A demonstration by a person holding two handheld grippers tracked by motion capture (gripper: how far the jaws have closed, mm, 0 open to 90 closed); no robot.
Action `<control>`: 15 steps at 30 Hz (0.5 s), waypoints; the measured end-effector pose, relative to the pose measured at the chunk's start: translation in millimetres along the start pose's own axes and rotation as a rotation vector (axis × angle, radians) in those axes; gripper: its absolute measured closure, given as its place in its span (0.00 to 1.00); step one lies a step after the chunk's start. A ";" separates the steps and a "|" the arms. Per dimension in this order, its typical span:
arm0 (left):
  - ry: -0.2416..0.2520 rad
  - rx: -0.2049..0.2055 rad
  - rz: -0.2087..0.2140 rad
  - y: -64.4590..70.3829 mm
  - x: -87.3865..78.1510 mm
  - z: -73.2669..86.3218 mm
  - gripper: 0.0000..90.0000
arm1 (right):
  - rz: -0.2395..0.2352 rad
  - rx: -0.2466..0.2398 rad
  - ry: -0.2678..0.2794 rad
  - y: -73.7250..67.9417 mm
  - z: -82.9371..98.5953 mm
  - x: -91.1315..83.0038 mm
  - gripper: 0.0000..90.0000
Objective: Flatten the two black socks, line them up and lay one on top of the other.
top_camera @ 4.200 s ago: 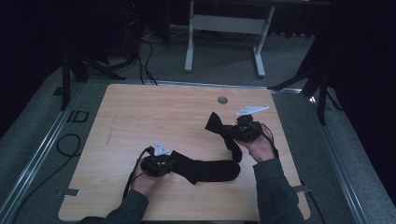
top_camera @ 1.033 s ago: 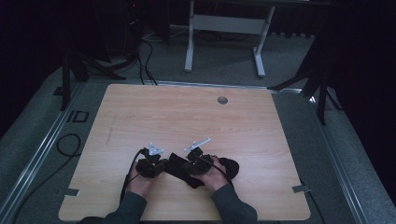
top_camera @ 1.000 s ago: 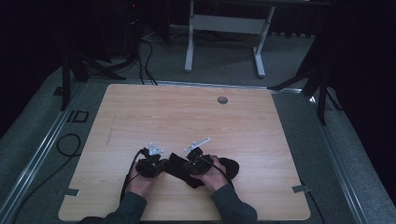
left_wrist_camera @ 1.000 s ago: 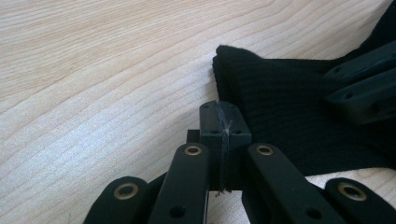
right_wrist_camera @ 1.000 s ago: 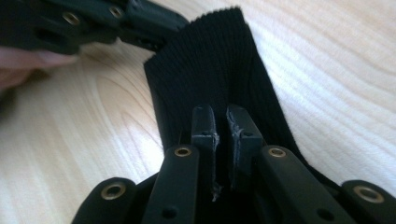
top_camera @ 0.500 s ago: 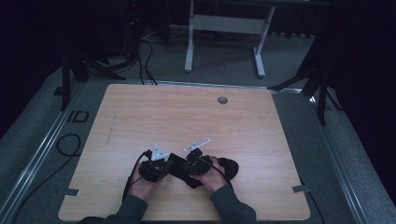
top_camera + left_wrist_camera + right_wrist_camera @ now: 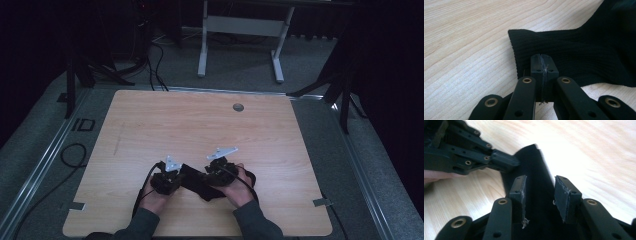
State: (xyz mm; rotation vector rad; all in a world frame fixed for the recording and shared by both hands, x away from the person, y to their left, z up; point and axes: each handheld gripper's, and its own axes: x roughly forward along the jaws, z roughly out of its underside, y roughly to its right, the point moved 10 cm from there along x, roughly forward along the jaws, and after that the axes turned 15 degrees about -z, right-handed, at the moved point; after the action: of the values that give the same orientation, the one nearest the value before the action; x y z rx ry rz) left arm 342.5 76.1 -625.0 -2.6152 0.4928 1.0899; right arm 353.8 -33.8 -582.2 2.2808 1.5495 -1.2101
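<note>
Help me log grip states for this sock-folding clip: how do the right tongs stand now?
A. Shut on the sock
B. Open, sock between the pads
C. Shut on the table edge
B: in the right gripper view the right tongs gape, the black sock between them unpinched.

Both grippers are black, with brass-ringed screws on the linkage arms; the left gripper and right gripper carry grey three-cornered plates, black cables and dark sleeves.

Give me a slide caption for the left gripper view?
Left gripper, jaws shut on the ribbed cuff of a black sock lying on the wooden table.
</note>
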 end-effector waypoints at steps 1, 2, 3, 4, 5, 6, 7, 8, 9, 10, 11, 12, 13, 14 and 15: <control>0.002 -0.004 0.003 0.0 0.0 0.0 1.00 | 0.008 0.005 0.003 3.3 1.1 -6.0 0.68; -0.001 0.000 0.005 -0.5 -0.2 0.5 1.00 | 0.020 0.009 0.004 7.5 3.2 -12.2 0.68; -0.001 0.000 0.006 -0.6 -0.2 0.6 1.00 | 0.031 0.016 0.006 12.1 5.9 -18.5 0.68; -0.002 0.001 0.008 -0.7 -0.2 0.6 1.00 | 0.044 0.027 0.010 17.2 8.9 -25.3 0.68; -0.002 0.000 0.009 -0.7 -0.2 0.6 1.00 | 0.057 0.040 0.017 22.6 12.2 -32.3 0.69; -0.001 -0.001 0.009 -0.7 -0.1 0.5 1.00 | 0.071 0.059 0.024 27.9 15.8 -40.0 0.70; -0.001 -0.002 0.009 -0.7 -0.1 0.5 1.00 | 0.087 0.075 0.034 33.8 19.0 -47.6 0.70; -0.001 -0.002 0.009 -0.7 -0.1 0.5 1.00 | 0.107 0.084 0.039 39.8 22.4 -55.4 0.71; -0.001 -0.003 0.010 -0.8 -0.1 0.5 1.00 | 0.126 0.094 0.049 46.1 25.2 -62.8 0.72; -0.001 -0.004 0.010 -0.8 -0.1 0.5 1.00 | 0.136 0.115 0.056 51.0 28.4 -69.8 0.73; 0.000 -0.005 0.011 -0.8 0.0 0.4 1.00 | 0.145 0.129 0.063 55.6 31.2 -76.2 0.74; 0.000 -0.005 0.011 -0.8 0.0 0.4 1.00 | 0.145 0.129 0.063 55.6 31.2 -76.2 0.74; -0.002 -0.007 0.015 -0.9 -0.1 0.6 1.00 | 0.155 0.142 0.068 59.4 34.2 -81.9 0.74; -0.002 -0.008 0.016 -0.9 0.0 0.6 1.00 | 0.169 0.164 0.074 64.0 40.5 -89.6 0.75; -0.002 -0.008 0.017 -1.0 -0.1 0.7 1.00 | 0.177 0.169 0.074 65.4 43.3 -91.2 0.75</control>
State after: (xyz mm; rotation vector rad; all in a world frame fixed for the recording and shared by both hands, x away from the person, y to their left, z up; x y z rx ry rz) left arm 342.4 77.3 -625.3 -2.6213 0.5116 1.1019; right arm 370.8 -152.3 -570.3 2.5329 1.2776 -1.2660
